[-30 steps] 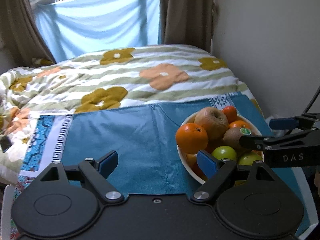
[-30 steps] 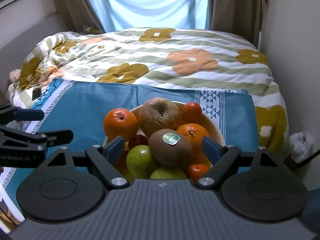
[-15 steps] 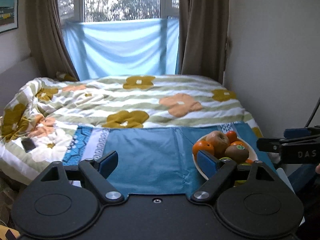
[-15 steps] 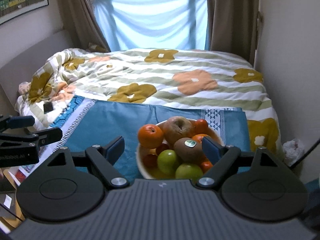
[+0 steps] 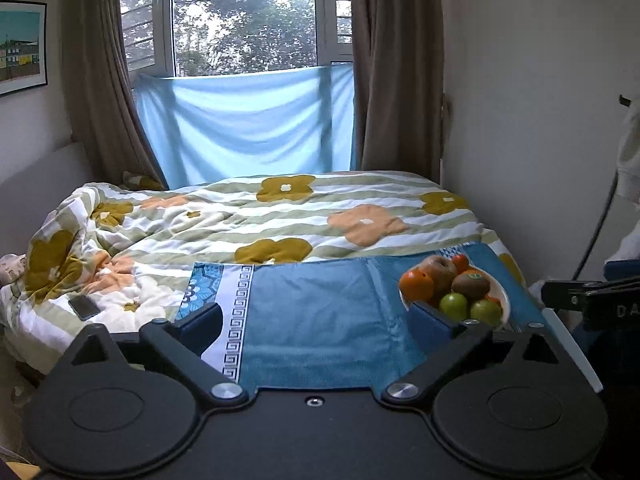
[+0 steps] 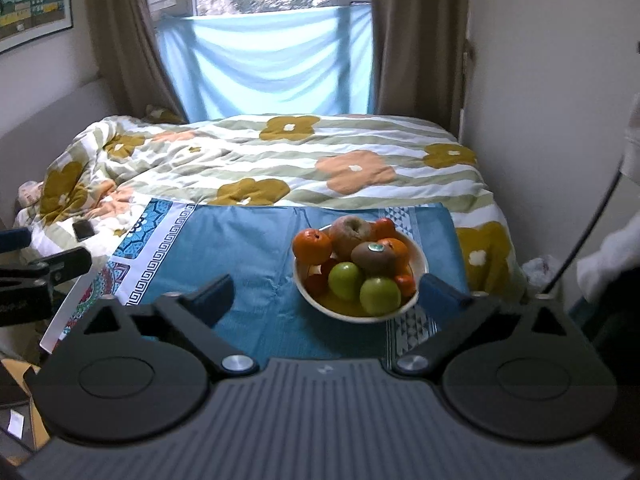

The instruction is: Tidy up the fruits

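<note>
A white bowl [image 6: 421, 258] heaped with fruit stands on a blue cloth [image 6: 240, 248] at the near end of the bed. On top lie an orange [image 6: 313, 246], a brown apple [image 6: 352, 232], a stickered kiwi [image 6: 374, 258] and two green apples [image 6: 346, 280]. My right gripper [image 6: 326, 292] hangs short of the bowl, its jaws opening with nothing between them. My left gripper [image 5: 316, 320] hovers over the cloth [image 5: 320, 300], left of the bowl [image 5: 505, 300]. Its jaws are opening too and hold nothing.
A flowered duvet [image 6: 280, 152] covers the bed, with a dark phone [image 5: 84, 307] on its left side. A wall runs along the right. A black cable [image 6: 592, 224] and a person's white sleeve [image 6: 608, 256] are at the right edge.
Both grippers have pulled back and up from the bowl, which now looks smaller and farther off. Their jaws stand a little wider.
</note>
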Demonstrator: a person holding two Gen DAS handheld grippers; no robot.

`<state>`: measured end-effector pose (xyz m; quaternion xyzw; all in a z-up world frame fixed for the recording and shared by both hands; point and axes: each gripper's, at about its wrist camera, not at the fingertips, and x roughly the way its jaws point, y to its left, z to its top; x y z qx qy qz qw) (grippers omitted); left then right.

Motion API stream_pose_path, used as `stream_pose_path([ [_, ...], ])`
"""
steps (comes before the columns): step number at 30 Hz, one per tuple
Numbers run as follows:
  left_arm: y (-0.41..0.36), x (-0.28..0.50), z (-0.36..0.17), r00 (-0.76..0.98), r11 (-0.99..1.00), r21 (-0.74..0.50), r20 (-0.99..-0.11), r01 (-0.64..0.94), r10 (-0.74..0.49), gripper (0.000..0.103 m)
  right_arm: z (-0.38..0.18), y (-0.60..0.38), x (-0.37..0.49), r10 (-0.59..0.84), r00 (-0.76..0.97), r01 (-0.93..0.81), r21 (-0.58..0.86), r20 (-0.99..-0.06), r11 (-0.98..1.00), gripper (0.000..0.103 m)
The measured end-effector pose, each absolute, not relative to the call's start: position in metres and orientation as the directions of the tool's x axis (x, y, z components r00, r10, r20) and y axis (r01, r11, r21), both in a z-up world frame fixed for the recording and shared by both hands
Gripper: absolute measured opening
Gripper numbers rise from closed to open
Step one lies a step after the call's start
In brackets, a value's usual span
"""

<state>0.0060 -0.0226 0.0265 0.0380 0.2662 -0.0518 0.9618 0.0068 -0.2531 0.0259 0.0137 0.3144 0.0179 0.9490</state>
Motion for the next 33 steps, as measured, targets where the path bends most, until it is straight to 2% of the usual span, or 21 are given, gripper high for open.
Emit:
stream_pose_path([
  [8,-0.012,-0.007,0.024,0.848,0.993,0.026,-0.523,0.113,-0.083,0.103,0.018,-0.240,-0.015,0.008,0.794,0.013,0.030,-0.608,0.999,0.103],
  [33,-0.002,-0.008,0.026,0.857,0.995,0.022,-0.510,0.100,-0.075,0.103,0.017,-0.234,-0.009,0.009,0.787,0.015,0.033,-0.617,0.999,0.103],
])
